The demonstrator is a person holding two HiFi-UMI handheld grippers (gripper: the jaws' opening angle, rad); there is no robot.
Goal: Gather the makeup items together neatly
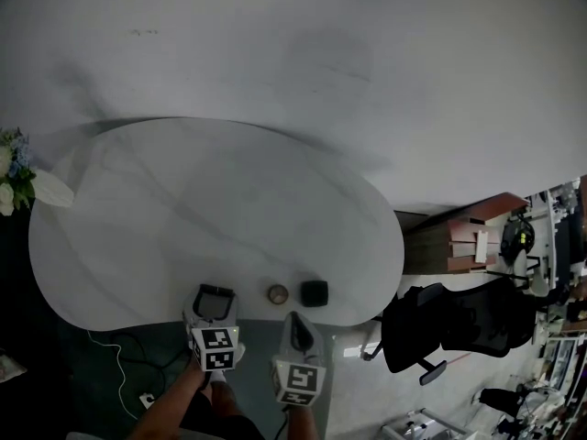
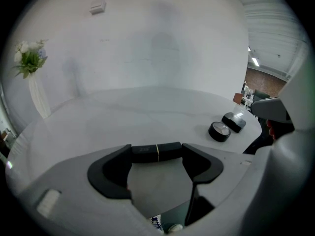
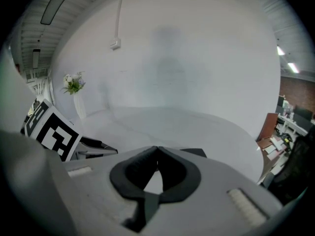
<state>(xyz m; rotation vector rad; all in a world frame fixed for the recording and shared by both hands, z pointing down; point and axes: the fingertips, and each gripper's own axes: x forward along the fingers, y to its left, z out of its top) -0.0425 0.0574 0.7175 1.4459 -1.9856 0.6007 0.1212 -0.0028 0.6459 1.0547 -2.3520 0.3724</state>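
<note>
Left gripper (image 2: 157, 155) low over the near edge of the white tabletop (image 1: 183, 209); fingers spread wide and grasping a black tube (image 2: 170, 150) with a thin gold band, held end to end between the tips. Right gripper (image 3: 157, 150) just beside it at the same edge; fingers clenched tip to tip, nothing between them. Round compact (image 1: 278, 294) with a pale lid and square black case (image 1: 315, 292) lie side by side on the tabletop, close but apart, just ahead of the right gripper and to the right of the tube. Flowers (image 1: 13, 170) in a white vase at the far-left rim; black office chair (image 1: 449, 324) off to the right.
</note>
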